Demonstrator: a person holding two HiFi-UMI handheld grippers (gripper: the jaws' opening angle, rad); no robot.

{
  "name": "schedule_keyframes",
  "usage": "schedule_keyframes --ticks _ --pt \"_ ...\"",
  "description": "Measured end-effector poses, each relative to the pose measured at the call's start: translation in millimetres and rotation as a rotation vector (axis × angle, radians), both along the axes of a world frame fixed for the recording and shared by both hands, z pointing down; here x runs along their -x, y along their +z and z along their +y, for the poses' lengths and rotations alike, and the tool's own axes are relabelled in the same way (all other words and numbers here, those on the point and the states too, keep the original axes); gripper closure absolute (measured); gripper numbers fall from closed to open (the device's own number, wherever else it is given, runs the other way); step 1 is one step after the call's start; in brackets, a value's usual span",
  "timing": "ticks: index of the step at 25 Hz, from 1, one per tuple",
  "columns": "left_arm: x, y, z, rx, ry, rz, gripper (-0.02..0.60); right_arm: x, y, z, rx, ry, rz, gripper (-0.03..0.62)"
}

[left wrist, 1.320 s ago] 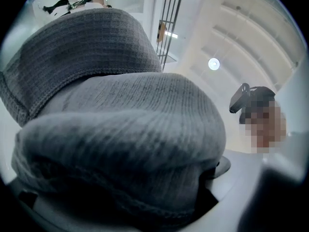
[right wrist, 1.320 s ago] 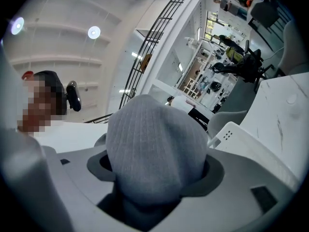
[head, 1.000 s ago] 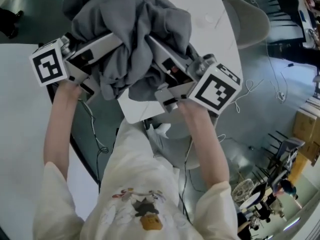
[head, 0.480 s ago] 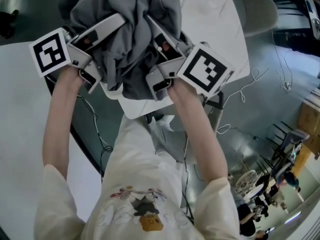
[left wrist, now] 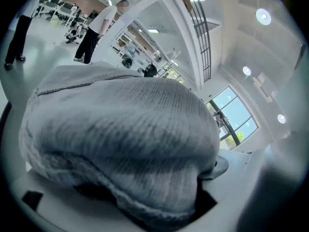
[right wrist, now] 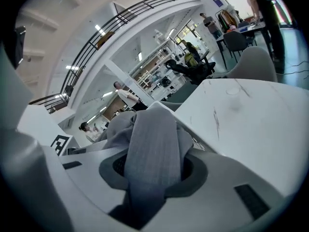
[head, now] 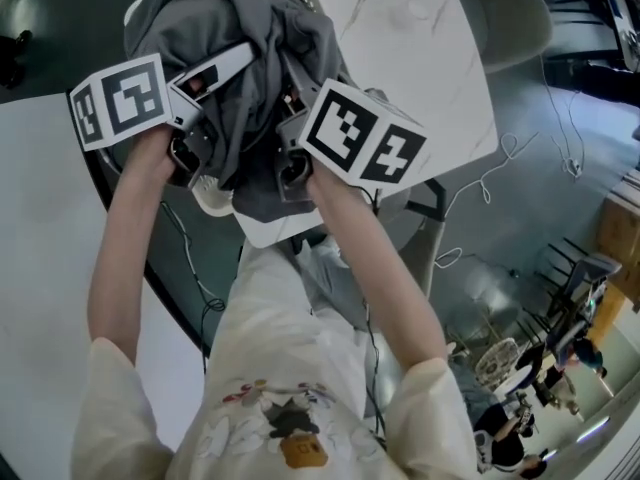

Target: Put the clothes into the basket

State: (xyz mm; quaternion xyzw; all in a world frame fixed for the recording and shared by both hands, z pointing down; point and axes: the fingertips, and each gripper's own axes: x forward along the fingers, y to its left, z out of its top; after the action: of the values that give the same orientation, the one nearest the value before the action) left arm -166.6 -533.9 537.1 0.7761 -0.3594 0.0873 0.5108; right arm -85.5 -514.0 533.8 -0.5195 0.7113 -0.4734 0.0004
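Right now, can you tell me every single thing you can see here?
grey clothes: one bundle, grey, between both grippers, over the table's edge.
table: one, white marbled, under and beyond the bundle.
white surface: one, at the left.
chair: one, grey, behind the table.
cables: a few, white, on the dark floor.
bystander: one, dark trousers, far off in the left gripper view.
arms: two, bare, reaching forward; cream T-shirt below.
left gripper: one, white; jaws wide, just closing on the clothes bunched between them.
right gripper: one, white; jaws just closing, pinching a fold of the clothes.
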Motion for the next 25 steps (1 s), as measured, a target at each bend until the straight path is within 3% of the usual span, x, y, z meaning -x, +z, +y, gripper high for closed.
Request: schedule_keyframes --ticks 3,7,11,18,22,25 --pt "-9 14 -5 0.031 0.006 -0.063 0.080 -10 16 -3 0.079 0.015 0.058 0.471" --pt "-8 31 -13 0.044 -0.025 -0.199 0.082 -12 32 -6 0.144 0.007 0.181 0.519" --pt "-2 47 -20 0.013 -0.093 -0.323 0.269 7 51 -7 0.176 -0.056 0.155 0.517" --pt "-2 72 -24 0.057 -0.116 -0.342 0.288 20 68 -10 0.214 -0.072 0.163 0.503" --pt "-1 86 -24 0.097 -0.101 -0.346 0.288 22 93 -10 0.284 -0.110 0.181 0.488" --pt "0 86 -19 0.075 -0.094 -0.372 0.288 20 100 -5 0.289 -0.087 0.194 0.471"
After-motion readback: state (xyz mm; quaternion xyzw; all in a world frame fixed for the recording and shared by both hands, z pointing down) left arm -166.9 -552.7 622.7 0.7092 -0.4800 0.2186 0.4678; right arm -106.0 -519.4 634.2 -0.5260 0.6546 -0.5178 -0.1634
